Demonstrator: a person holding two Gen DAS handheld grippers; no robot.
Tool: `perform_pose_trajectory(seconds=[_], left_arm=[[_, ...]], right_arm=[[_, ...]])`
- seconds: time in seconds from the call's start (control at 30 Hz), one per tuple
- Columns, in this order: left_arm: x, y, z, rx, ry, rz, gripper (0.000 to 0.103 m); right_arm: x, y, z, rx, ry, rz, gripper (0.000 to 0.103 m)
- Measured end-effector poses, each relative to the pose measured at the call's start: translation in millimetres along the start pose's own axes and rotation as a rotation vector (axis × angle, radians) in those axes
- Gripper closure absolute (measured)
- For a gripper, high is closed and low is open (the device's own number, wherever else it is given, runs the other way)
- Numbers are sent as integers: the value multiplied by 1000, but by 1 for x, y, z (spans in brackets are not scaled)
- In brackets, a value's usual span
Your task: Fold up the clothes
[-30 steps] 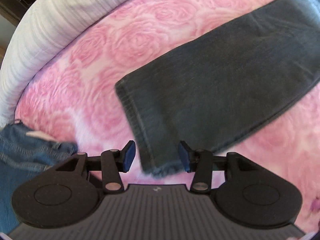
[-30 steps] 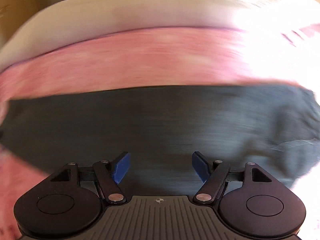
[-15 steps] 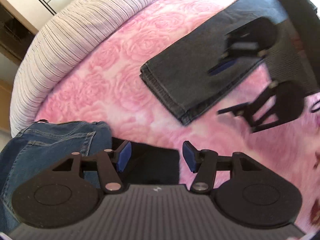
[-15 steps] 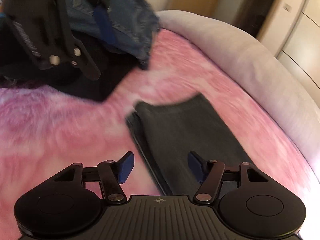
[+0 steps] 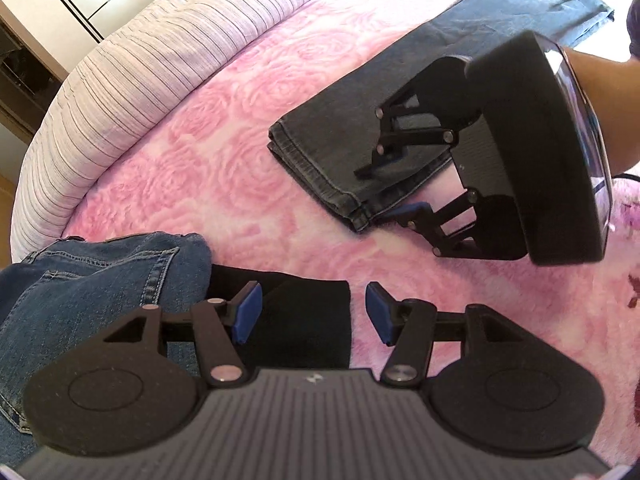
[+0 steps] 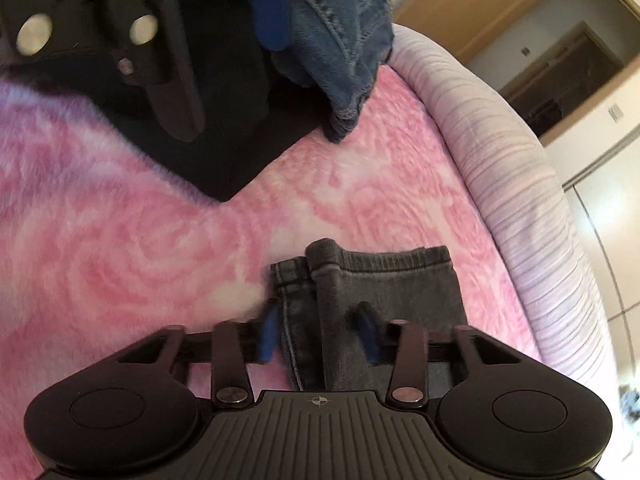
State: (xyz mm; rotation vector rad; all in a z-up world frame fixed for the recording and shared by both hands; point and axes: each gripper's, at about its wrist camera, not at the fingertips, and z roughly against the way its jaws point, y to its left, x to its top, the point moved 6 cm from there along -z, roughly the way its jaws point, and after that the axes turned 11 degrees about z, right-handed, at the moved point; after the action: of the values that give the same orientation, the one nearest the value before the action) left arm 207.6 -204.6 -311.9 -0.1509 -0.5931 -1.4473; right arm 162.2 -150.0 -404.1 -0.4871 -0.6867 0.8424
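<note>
Far left in the left wrist view: crumpled blue jeans (image 5: pixel 92 280) heaped on the pink rose-patterned blanket (image 5: pixel 200 152), partly overlapping a flat black garment (image 5: pixel 304 320). Beyond them, a pale striped bed edge (image 5: pixel 132 80) curving along the blanket's border. Low in the middle: left gripper (image 5: pixel 314 314), jaws spread wide, nothing between the blue pads (image 5: pixel 248 312); left pad above the black garment, right pad above bare blanket. Further right: dark grey jeans (image 5: pixel 340 140), folded lengthwise into a long strip, hem end toward the blanket's middle, waist end far off at the upper right. At that hem end: right gripper (image 5: pixel 394 188), seen from the side, one finger above the denim and the other low beside the strip's near edge.

In the right wrist view, upper left: left gripper (image 6: pixel 160 40) blurred and close, with the black garment (image 6: pixel 240 140) and blue jeans (image 6: pixel 344 52) behind it. Centre, low: right gripper (image 6: pixel 320 332), jaws half closed and straddling the seam edge of the dark grey jeans (image 6: pixel 380 292), blue pads blurred, denim between them but no firm pinch visible; contact cannot be told. Right: striped bed edge (image 6: pixel 500 184), then wardrobe doors (image 6: pixel 600 208) and a doorway.
</note>
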Motion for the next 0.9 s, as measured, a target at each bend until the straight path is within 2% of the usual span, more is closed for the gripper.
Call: perform_pose_trajectory(seconds=[0.07,0.13,0.3,0.4,0.5,0.8,0.83,0.9], left_arm=[[0,-1,0,1,3,-4,50],[-1,-3,1,4,8,-9,50],[11,-22,-1,-15,13,-40,50],[22,-37,-2,-33,14,-65,50],[35,-53,-3,-53,12,-92,50],[132,-153,-20,-160,-65,-254,50],[143,-164,-22,-172,-74,-271,50],[163,-187,-26,-192,-89,-307,50]], right_arm=[[-2,-1,1,-2,2,-9,90],[-5,-4,3,4,1,-41,98],[-4,-49,30,18,-70,-242,99],[-18,-94,60,-2,-135,-446,100],[-99,-116,100,-107,-122,-743,100],[-352,-174,222,-435,-65,-1629,100],[-380,-175,231,-462,-51,-1720,100],[-432,-150,222,-443,12,-1859,100]])
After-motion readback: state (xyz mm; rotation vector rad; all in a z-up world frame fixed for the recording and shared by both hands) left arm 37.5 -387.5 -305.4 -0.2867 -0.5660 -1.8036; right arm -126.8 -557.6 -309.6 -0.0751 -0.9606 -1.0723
